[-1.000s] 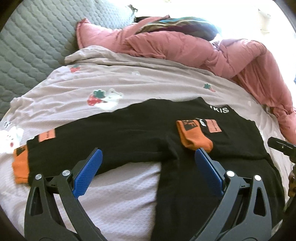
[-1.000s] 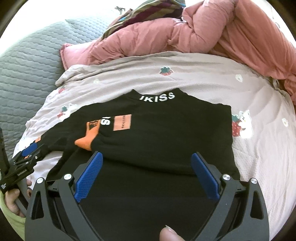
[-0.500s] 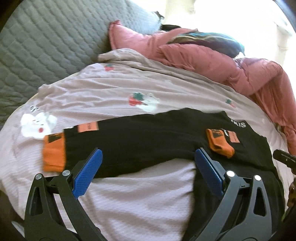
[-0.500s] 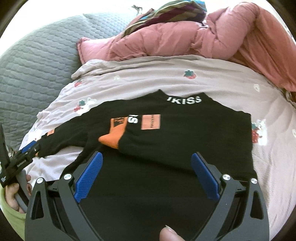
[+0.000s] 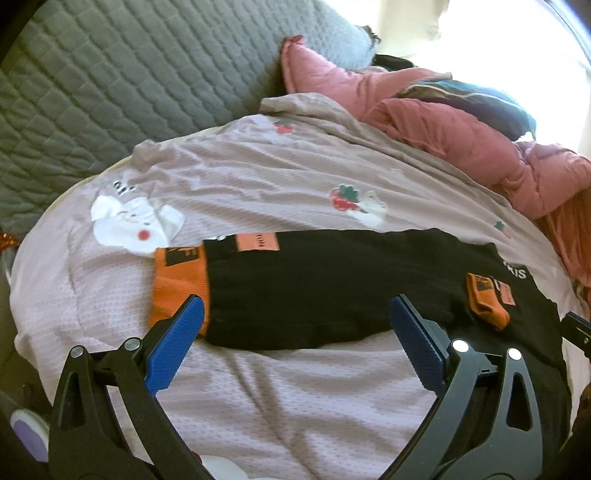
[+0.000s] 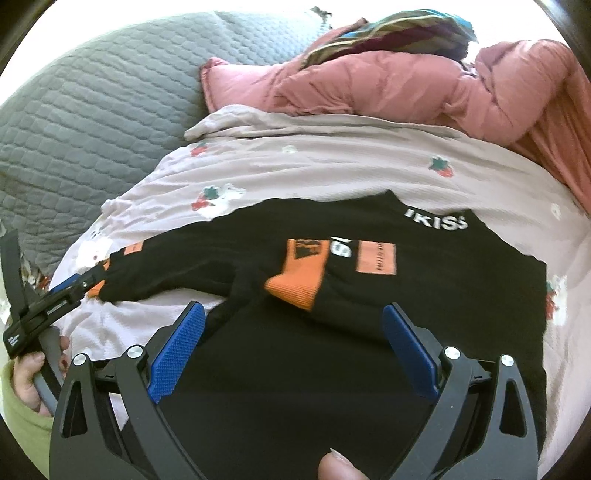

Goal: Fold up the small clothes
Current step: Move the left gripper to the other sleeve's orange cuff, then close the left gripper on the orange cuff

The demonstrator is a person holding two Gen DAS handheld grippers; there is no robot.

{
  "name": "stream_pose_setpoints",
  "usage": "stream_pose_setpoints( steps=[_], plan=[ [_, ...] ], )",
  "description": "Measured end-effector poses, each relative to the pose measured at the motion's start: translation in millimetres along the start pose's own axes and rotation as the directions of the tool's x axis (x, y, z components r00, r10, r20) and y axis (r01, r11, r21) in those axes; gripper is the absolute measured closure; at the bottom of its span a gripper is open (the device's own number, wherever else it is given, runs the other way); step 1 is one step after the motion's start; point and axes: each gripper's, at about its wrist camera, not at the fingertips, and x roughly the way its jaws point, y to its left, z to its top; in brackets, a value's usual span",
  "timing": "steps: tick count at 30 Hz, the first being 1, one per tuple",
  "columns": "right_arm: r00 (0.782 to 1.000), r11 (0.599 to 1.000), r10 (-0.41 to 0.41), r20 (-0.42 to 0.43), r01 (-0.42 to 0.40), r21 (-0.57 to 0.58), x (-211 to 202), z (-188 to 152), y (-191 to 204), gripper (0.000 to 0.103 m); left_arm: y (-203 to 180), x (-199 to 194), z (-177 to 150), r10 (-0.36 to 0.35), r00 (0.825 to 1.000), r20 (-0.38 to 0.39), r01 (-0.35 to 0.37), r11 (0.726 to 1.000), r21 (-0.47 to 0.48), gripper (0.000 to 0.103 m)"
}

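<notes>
A black long-sleeved top [image 6: 369, 332] with white lettering lies flat on the pale printed bedsheet [image 5: 258, 177]. One sleeve is folded across the chest, its orange cuff [image 6: 299, 273] lying near the middle. The other sleeve [image 5: 332, 288] stretches out to the left and ends in an orange cuff [image 5: 177, 284]. My left gripper [image 5: 295, 321] hovers open over that sleeve, with its left pad [image 5: 173, 343] at the cuff. In the right wrist view the left gripper [image 6: 55, 299] is held by a hand [image 6: 33, 373]. My right gripper [image 6: 291, 332] is open above the top's body and holds nothing.
A pink duvet [image 6: 388, 85] is bunched along the far side, with a striped cloth [image 6: 388, 33] on top. A grey quilted cover [image 5: 110, 92] lies at the far left. The bed's left edge drops away near a purple object [image 5: 26, 432].
The left gripper has moved left along the outstretched sleeve, from near the folded cuff to the far cuff. The right gripper has drifted slightly and stays over the top's body.
</notes>
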Motion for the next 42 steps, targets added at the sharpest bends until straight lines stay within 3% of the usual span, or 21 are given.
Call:
stream_pose_setpoints(
  steps=[15,22,26,30,32,34,37,42],
  plan=[
    [0.998,0.994,0.057,-0.024,-0.059,-0.089,22.3,9.0,49.7,0.007,41.6,17.6,-3.9,0.019,0.999,-0.047,-0.025,0.989,-0.144,0.009],
    [0.997,0.993,0.077,-0.031,-0.079,-0.088,30.4,4.8,53.4,0.007,60.6,34.7,-6.3,0.050,0.996,-0.077,-0.066,0.973,-0.220,0.009],
    [0.996,0.995,0.075,-0.049,-0.078,-0.065,40.2,-3.0,47.6,0.007,66.8,40.0,-4.9,0.042,0.998,-0.051,-0.054,0.967,-0.250,0.011],
    [0.996,0.997,0.067,-0.066,-0.069,-0.027,48.5,-11.9,36.5,0.007,69.8,50.2,-3.4,0.058,0.997,-0.057,-0.071,0.963,-0.261,0.044],
    [0.995,0.998,0.068,-0.070,-0.069,-0.013,50.8,-14.4,31.9,0.007,70.6,53.5,-3.0,0.061,0.996,-0.060,-0.075,0.963,-0.260,0.053],
    [0.995,0.998,0.065,-0.073,-0.066,0.001,53.0,-16.2,26.6,0.007,70.0,53.5,-2.7,0.050,0.997,-0.053,-0.062,0.965,-0.254,0.070],
    [0.995,0.998,0.065,-0.073,-0.064,0.020,53.5,-17.0,19.7,0.007,68.9,47.0,-1.7,0.009,1.000,-0.012,-0.012,0.968,-0.251,0.079],
    [0.997,0.997,0.063,-0.053,-0.060,0.047,44.2,-18.7,6.1,0.007,56.2,28.3,1.9,-0.101,0.991,0.092,0.117,0.972,-0.203,0.082]
  ],
)
